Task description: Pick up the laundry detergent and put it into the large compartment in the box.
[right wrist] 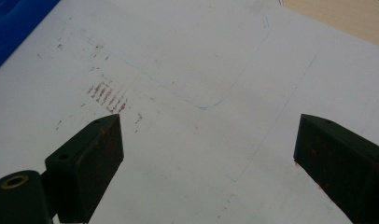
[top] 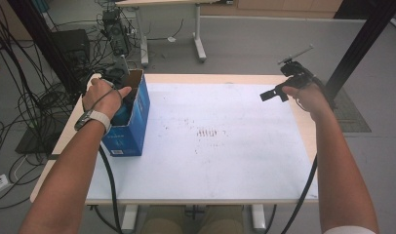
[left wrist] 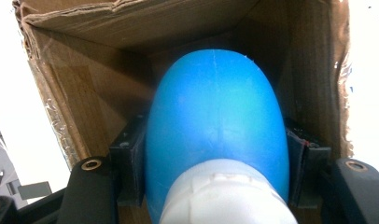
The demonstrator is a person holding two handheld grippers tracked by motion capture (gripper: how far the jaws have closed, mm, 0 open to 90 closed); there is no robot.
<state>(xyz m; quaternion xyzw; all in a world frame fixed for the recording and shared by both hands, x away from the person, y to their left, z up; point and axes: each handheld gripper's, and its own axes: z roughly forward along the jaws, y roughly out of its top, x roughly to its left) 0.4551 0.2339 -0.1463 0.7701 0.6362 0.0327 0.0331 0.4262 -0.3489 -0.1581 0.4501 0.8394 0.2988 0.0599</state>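
The left gripper (left wrist: 215, 186) held a blue bottle (left wrist: 215, 126) deep inside the box (top: 137, 122), not yet let go, while the right gripper (right wrist: 208, 158) waited wide open.

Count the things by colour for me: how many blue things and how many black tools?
Blue: 2, the box and the bottle held inside it.
Black: 2, the left tool and the right tool.
Total: 4.

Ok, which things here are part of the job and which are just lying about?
In the job:
left gripper, shut on the blue bottle
blue cardboard box the bottle sits inside

Just about:
right gripper, open and holding nothing, above the white sheet
reddish marks
floor cables
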